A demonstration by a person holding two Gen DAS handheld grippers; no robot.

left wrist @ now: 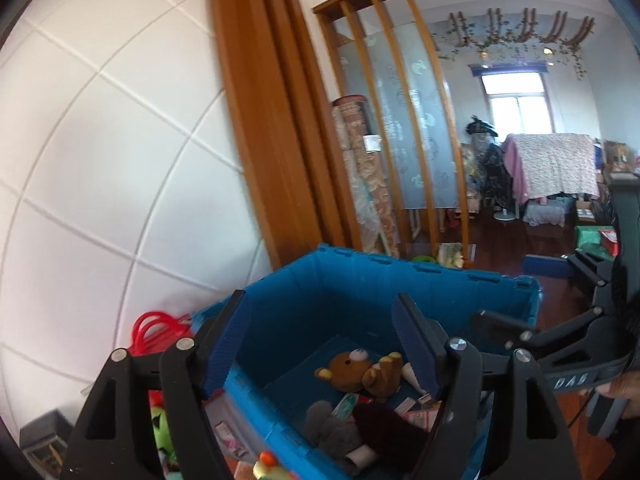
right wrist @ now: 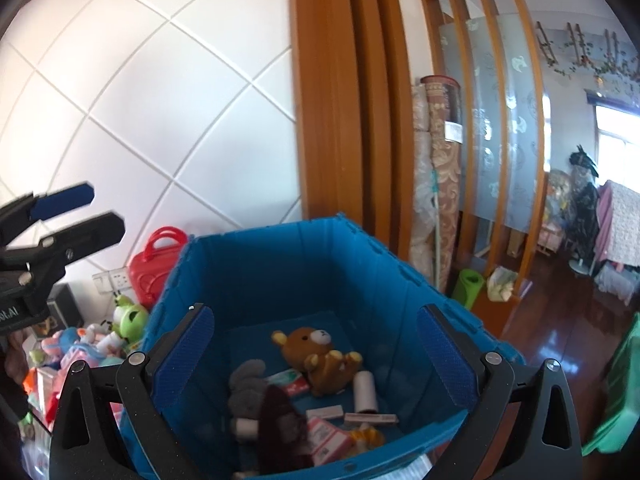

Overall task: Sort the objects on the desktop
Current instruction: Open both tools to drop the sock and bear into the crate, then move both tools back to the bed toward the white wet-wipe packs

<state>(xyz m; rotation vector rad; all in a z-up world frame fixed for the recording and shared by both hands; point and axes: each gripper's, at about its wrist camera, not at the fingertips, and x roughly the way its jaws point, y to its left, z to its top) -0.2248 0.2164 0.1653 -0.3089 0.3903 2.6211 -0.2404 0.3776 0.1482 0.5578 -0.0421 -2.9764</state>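
Looking along the left gripper [left wrist: 324, 344], both blue-padded fingers stand spread with nothing between them, poised over the near rim of the blue crate [left wrist: 400, 280]. Inside on the crate floor lie a brown teddy bear [left wrist: 356, 372] on its back, a grey plush [left wrist: 332, 428], a dark maroon fuzzy item [left wrist: 384, 420] and some small packets, though the lower edge is too blurred to name them all. The right gripper [left wrist: 532, 296] shows at the right edge, its jaws apart and empty. From the right wrist, the right gripper [right wrist: 316, 360] hangs wide open above the same crate [right wrist: 280, 248], the teddy bear [right wrist: 316, 352] lying between a grey plush [right wrist: 248, 388] and a white tube [right wrist: 366, 392]. The left gripper [right wrist: 92, 208] reaches in from the left, released. Beside the crate sit a red toy case [right wrist: 158, 268], a green frog plush [right wrist: 130, 320] and a heap of pastel toys [right wrist: 76, 352].
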